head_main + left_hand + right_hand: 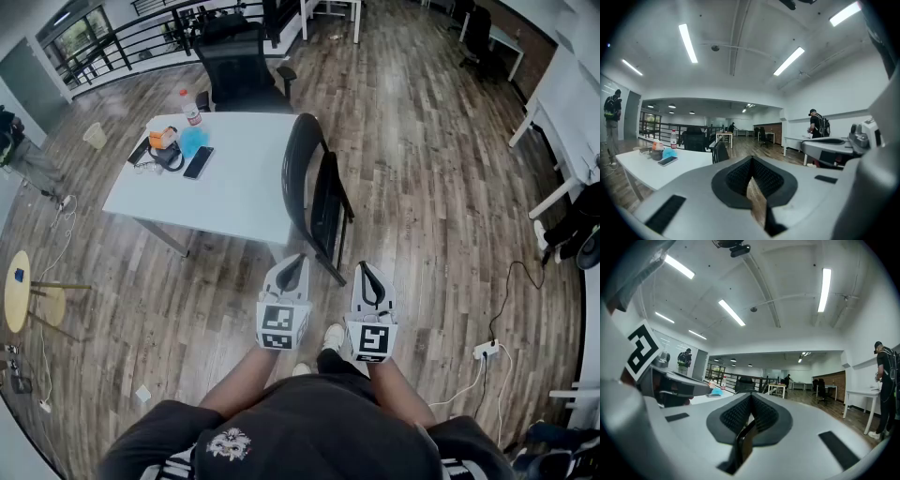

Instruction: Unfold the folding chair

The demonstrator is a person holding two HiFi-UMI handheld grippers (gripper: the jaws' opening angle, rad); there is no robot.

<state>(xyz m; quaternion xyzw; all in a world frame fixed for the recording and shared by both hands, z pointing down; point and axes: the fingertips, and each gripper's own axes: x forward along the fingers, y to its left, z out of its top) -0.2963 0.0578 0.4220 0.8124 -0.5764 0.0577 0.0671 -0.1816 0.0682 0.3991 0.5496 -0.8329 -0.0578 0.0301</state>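
Jaws are pressed together on both sides with nothing between them. The left gripper shows its ribbed black pads meeting in a tight seam, and the right gripper shows the same. I have both held side by side, near and low in the head view, just short of the folding chair and touching nothing.

I judge this as the approach, since the chair is not yet opened. To do it well I would spread both sets of jaws before closing in. One gripper would take the top of the curved backrest and the other the seat's edge, each bite square on so the rounded frame cannot roll out of the pads. I would also draw the chair clear of the table first, so the legs have room to swing.

The chair is black, with a smooth arched back and thin dark tubing. It is folded flat and stands upright against the right edge of the white table, whose top is matte and flat-edged. The wood plank floor looks smooth, so the feet may slide as the frame opens. The gripper shells are pale grey and smooth.
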